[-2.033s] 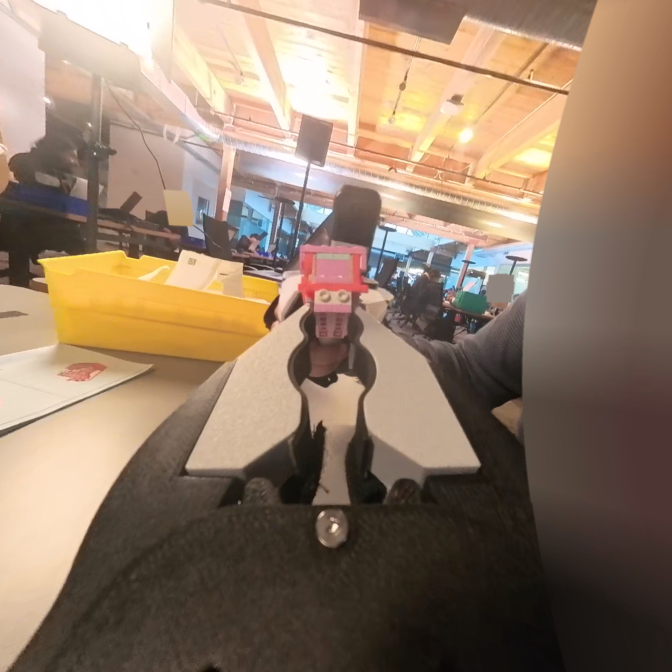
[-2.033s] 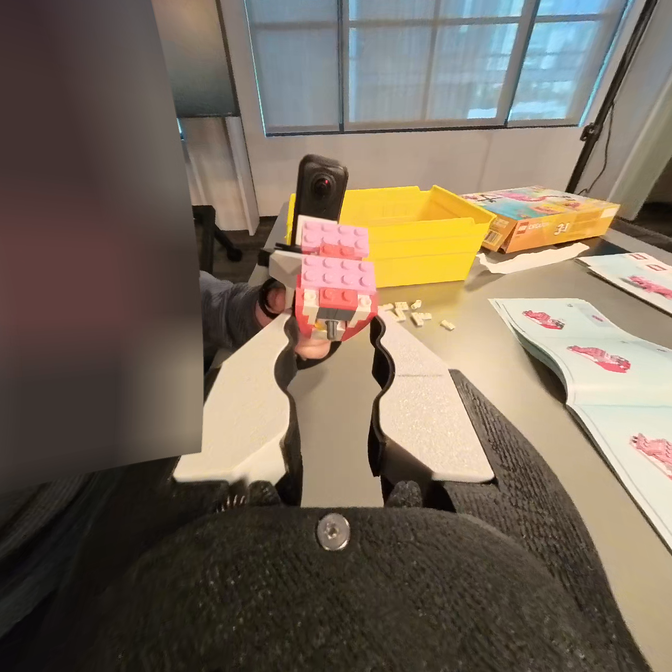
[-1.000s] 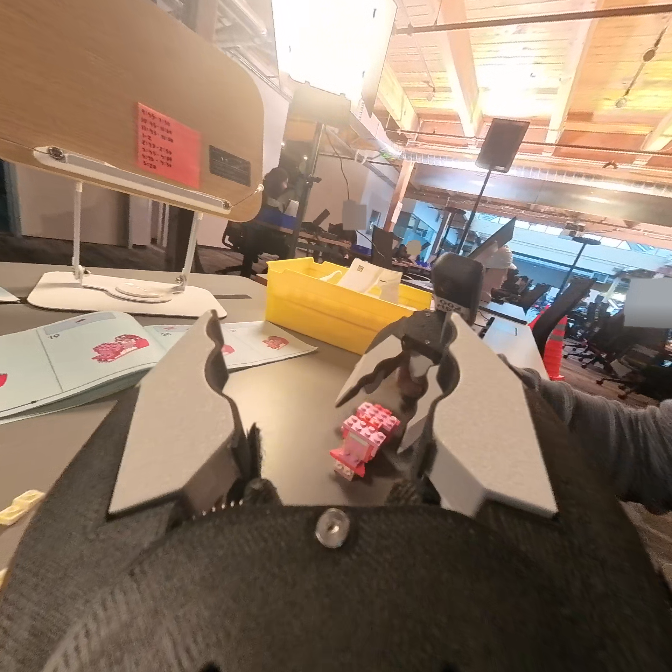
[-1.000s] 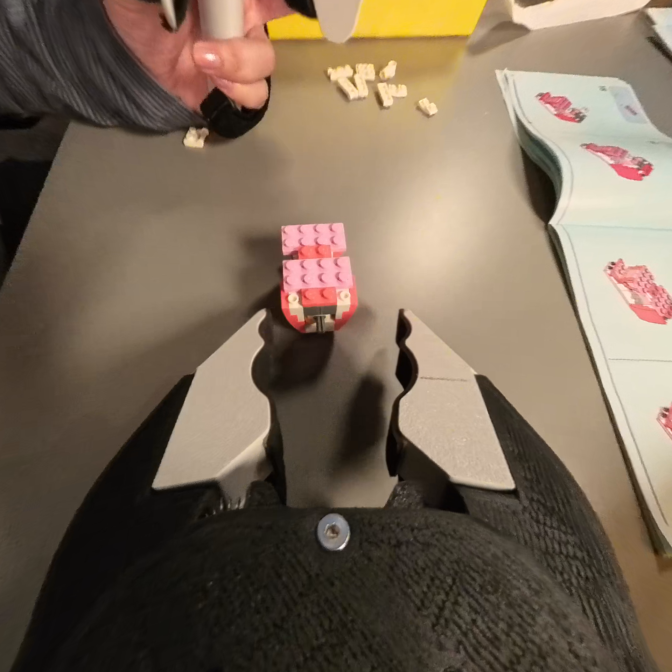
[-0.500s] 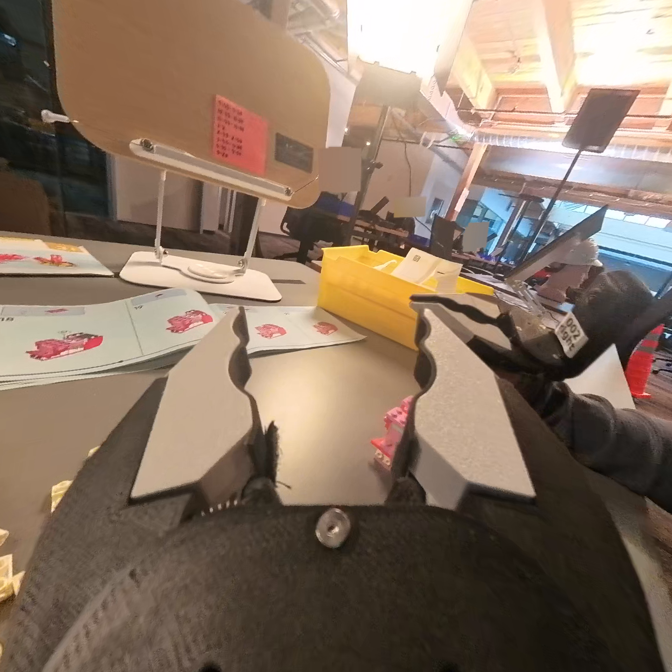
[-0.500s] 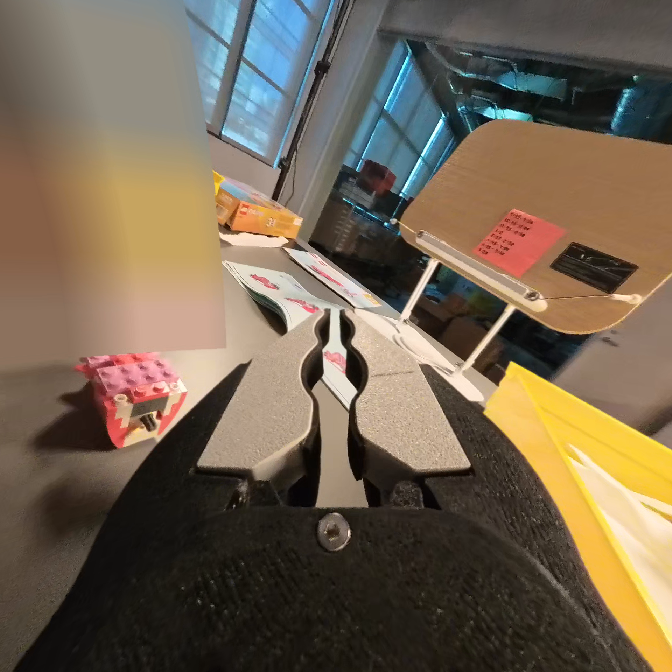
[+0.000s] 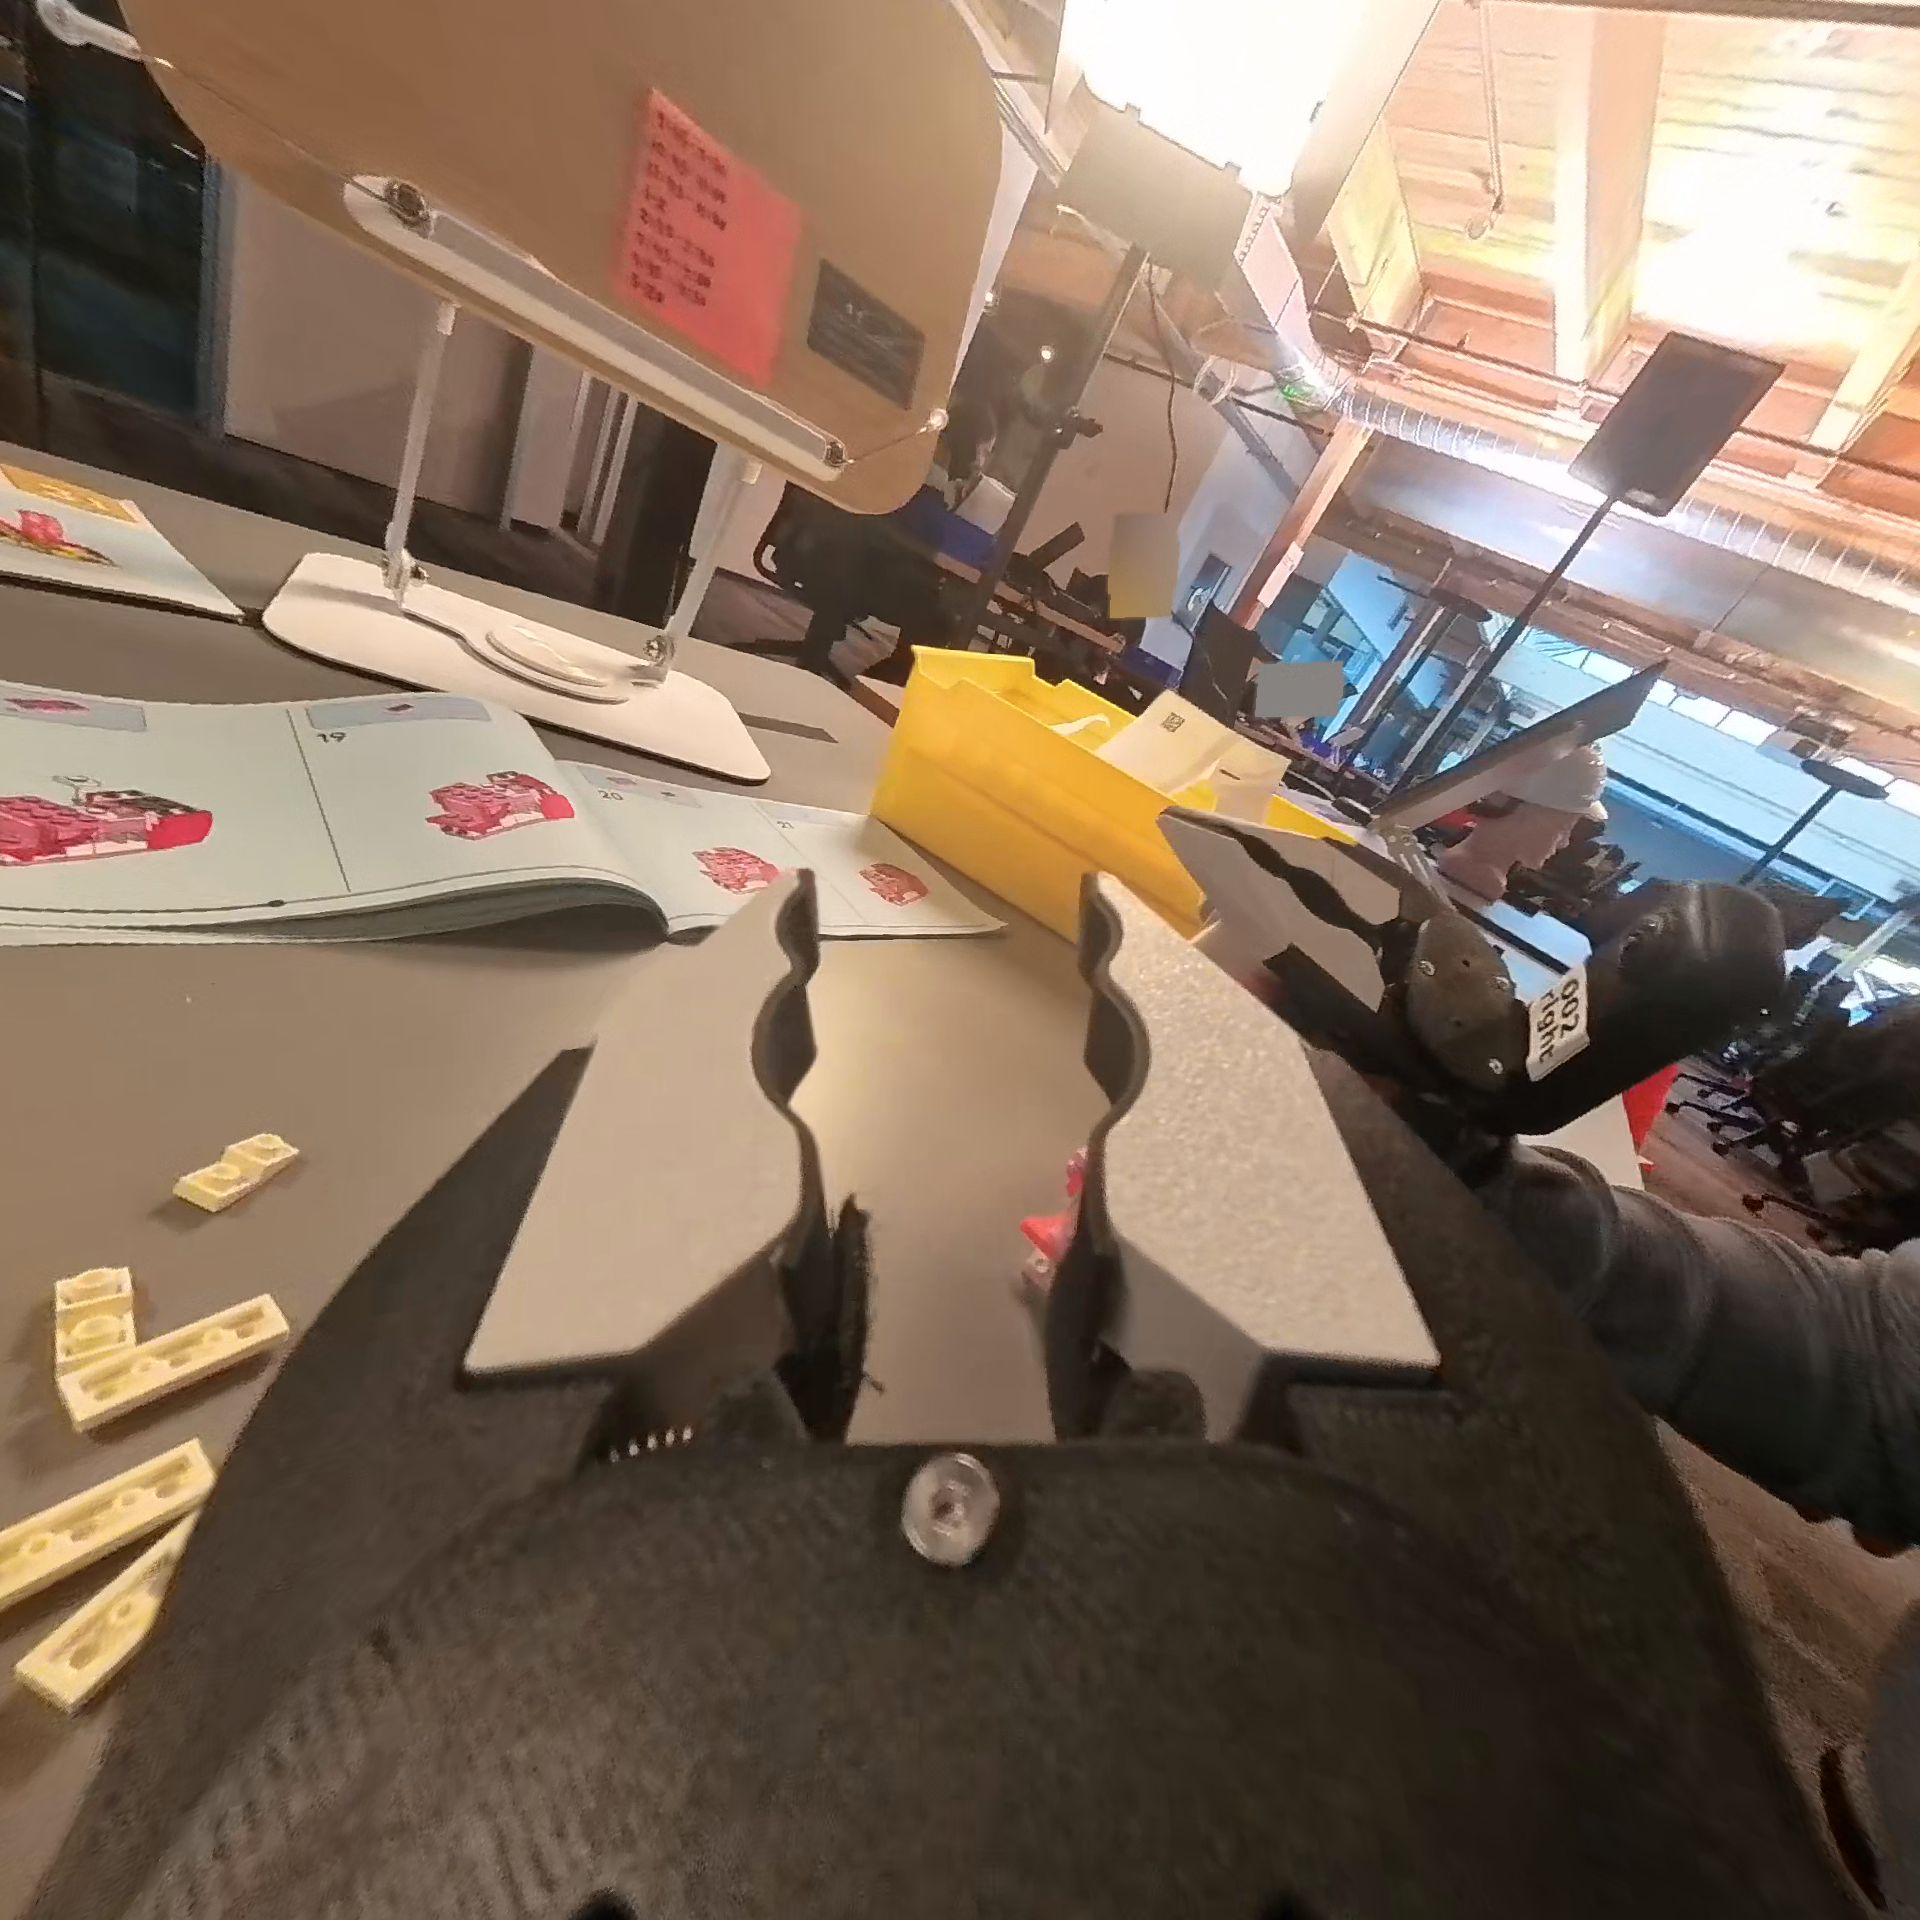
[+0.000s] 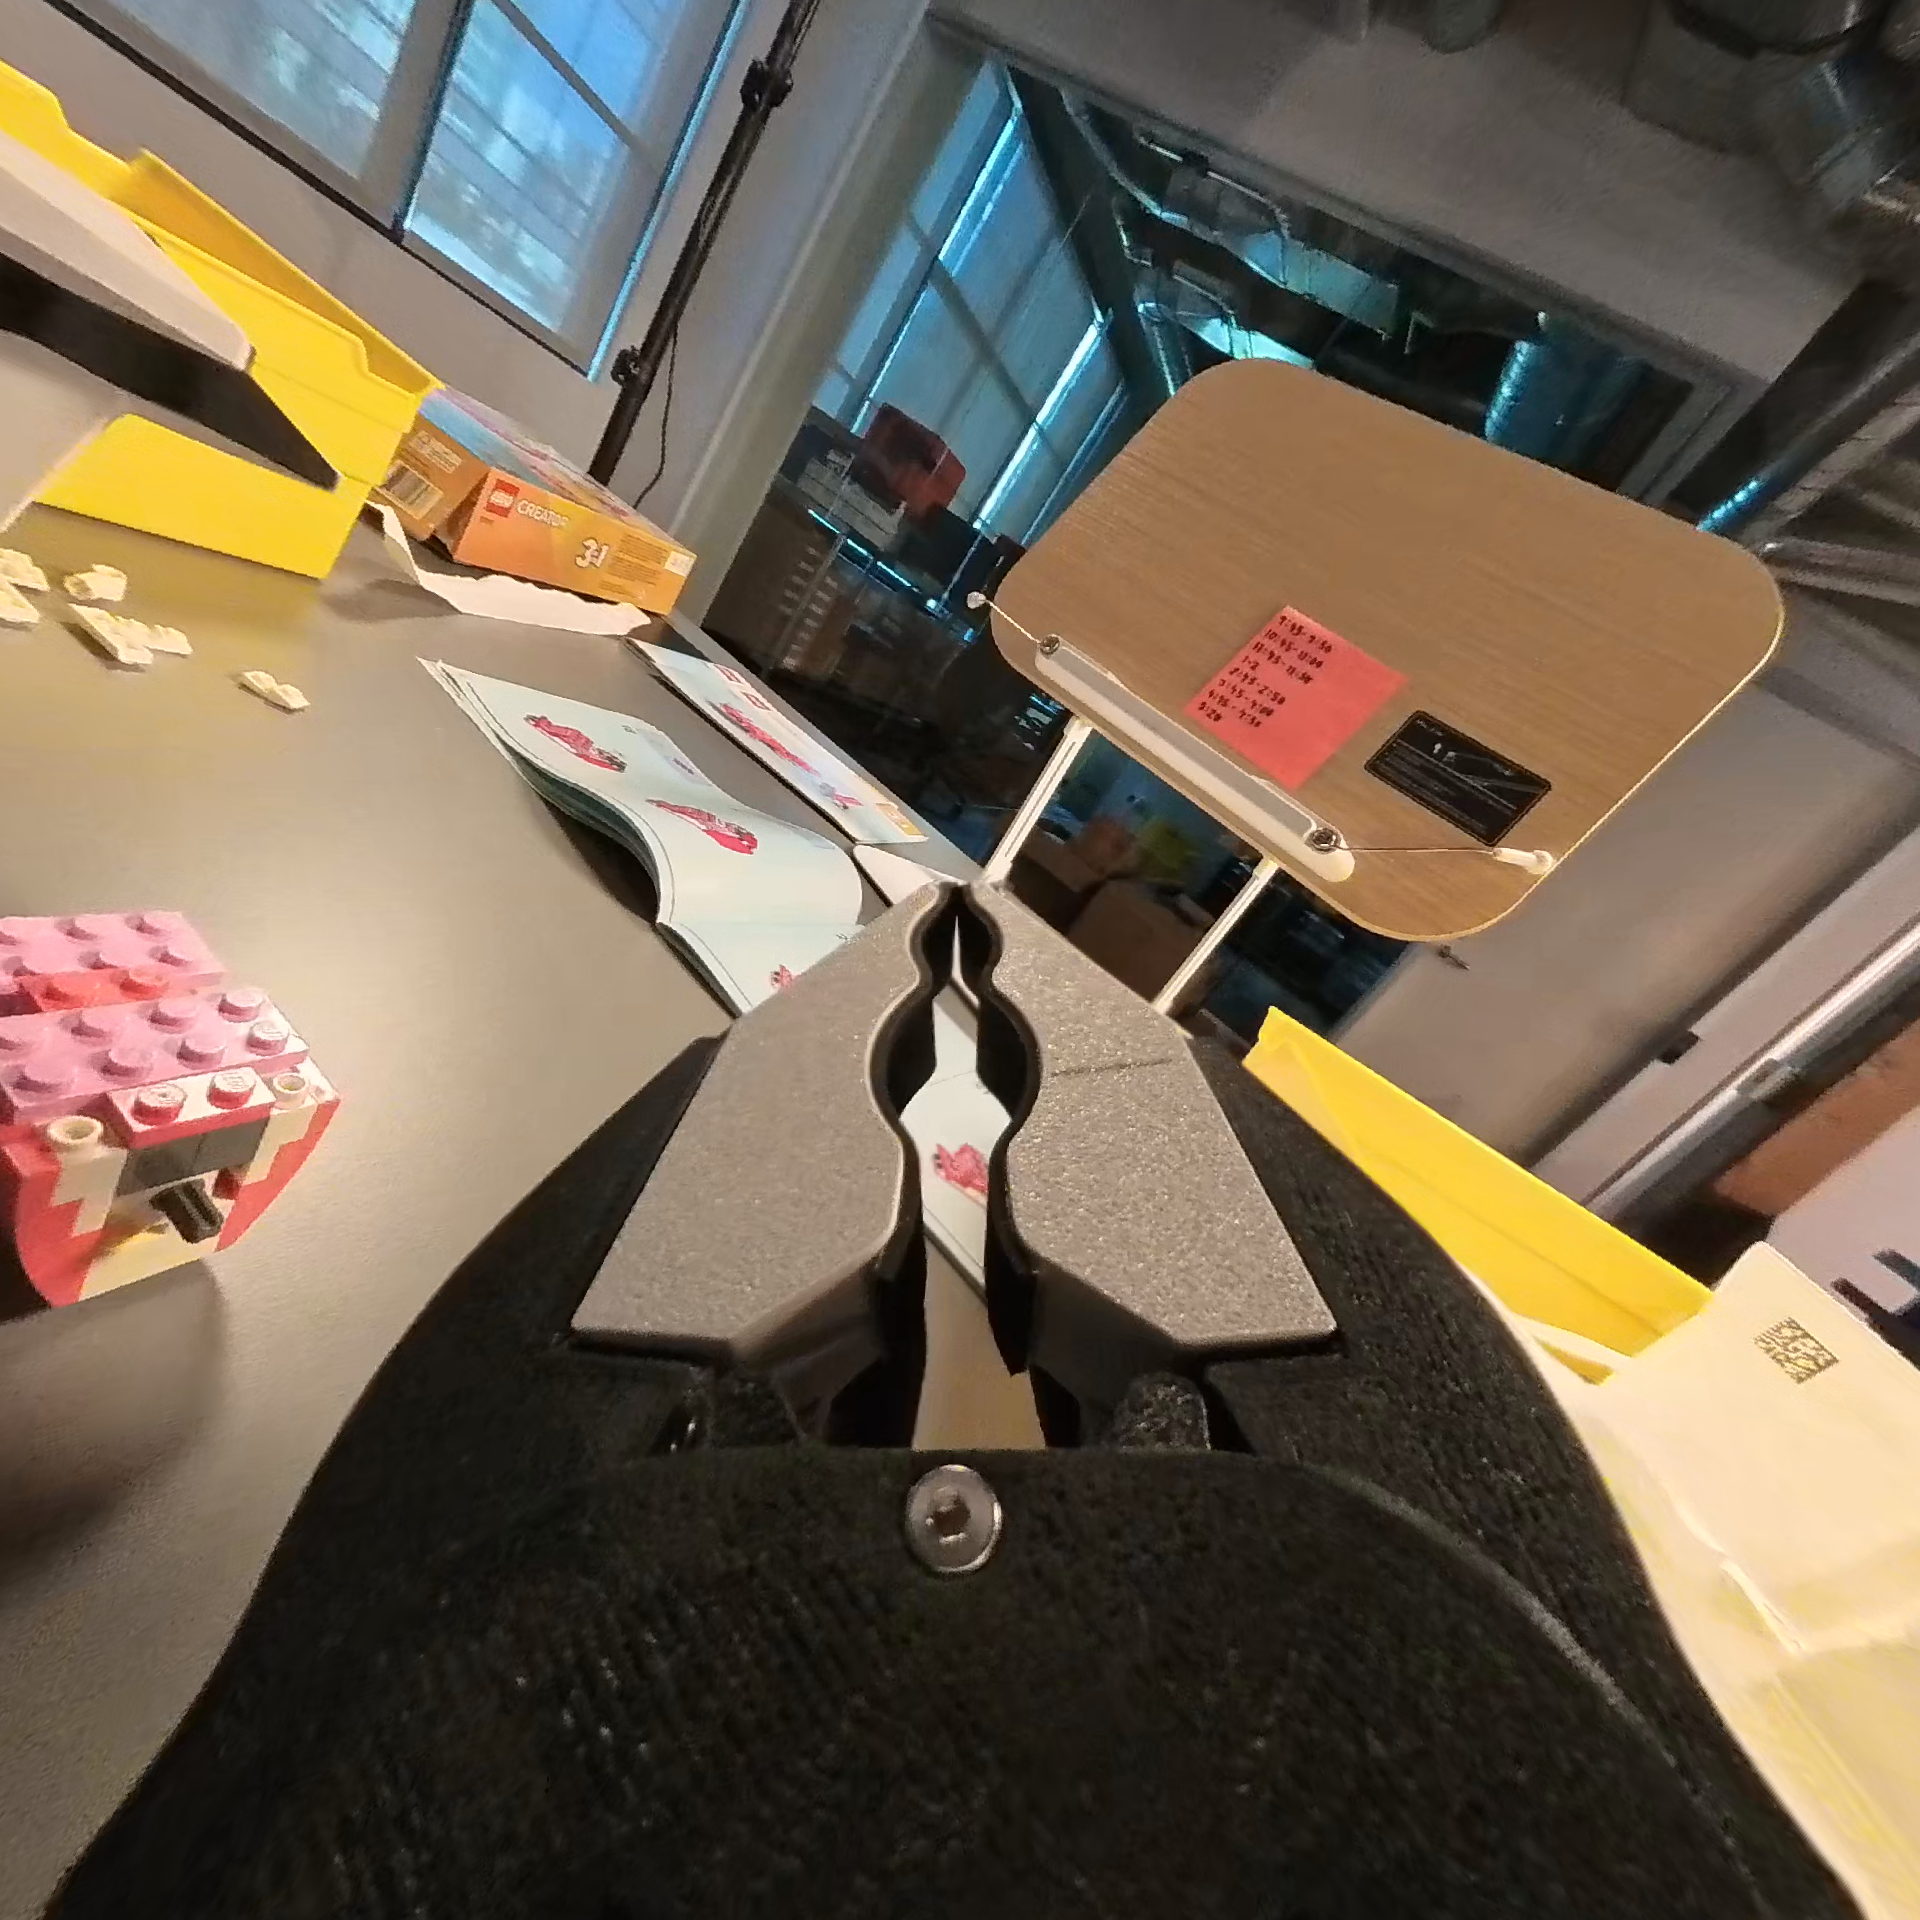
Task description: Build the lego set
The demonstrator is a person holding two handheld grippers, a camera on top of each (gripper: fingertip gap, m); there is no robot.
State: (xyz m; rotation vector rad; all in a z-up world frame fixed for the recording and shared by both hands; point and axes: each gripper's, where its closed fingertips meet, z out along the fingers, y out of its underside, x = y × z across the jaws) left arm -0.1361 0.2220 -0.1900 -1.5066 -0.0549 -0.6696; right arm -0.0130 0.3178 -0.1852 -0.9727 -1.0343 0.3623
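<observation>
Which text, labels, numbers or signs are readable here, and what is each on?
Wording not quoted; writing shows on:
Red sticky note, wooden book stand: handwritten lines.
Black label beside it: too small.
Orange brick-set box: printed branding.
Open instruction booklet: step numbers.
White tag, right gripper: printed.
White bag, yellow bin: code square.
</observation>
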